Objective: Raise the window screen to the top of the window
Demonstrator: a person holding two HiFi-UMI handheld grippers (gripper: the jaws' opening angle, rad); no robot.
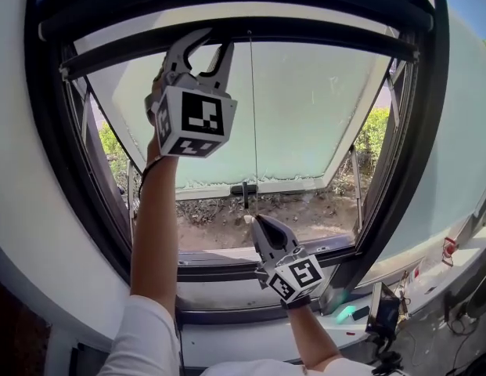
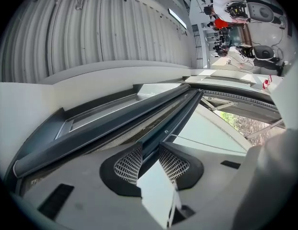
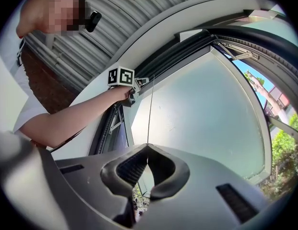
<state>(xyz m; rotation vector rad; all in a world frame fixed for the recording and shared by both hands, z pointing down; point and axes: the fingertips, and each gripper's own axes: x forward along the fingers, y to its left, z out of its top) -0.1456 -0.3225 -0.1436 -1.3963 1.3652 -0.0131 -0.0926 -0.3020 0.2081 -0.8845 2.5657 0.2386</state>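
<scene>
Window frame [image 1: 430, 131] | left gripper [image 1: 213, 39] clamps screen bar [image 1: 321, 31] | right gripper [image 1: 251, 220] pinches cord [image 1: 253, 116]

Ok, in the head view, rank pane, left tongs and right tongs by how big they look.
1. Pane.
2. Left tongs, on the bar.
3. Right tongs, on the cord.
Left looks nearer the camera, so real sizes may match.

Head view faces the window frame [image 1: 47, 131] up close — gripper views look along their jaws, all sharing its pane [image 1: 305, 108].
</scene>
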